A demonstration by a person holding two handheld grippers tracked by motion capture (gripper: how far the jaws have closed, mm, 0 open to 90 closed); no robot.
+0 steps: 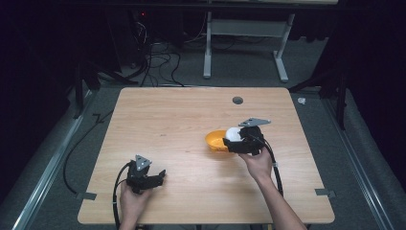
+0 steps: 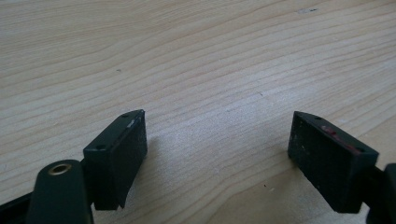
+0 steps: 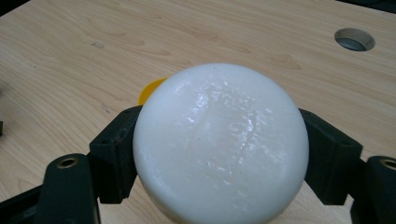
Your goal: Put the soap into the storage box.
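My right gripper (image 1: 234,142) is shut on a white round object (image 1: 233,133), smooth and dome-like, held just above the near right side of an orange bowl (image 1: 215,141) in the middle right of the table. In the right gripper view the white object (image 3: 220,142) sits between both jaws, and a sliver of the orange bowl (image 3: 150,90) peeks out behind it. My left gripper (image 1: 161,176) rests low near the table's front left, jaws wide open. In the left gripper view its fingers (image 2: 119,154) have only bare wood between them.
The wooden table (image 1: 163,120) has a round cable hole (image 1: 237,100) near its far edge, also seen in the right gripper view as a hole (image 3: 354,39). Cables and a white desk frame (image 1: 246,28) stand on the floor beyond the table.
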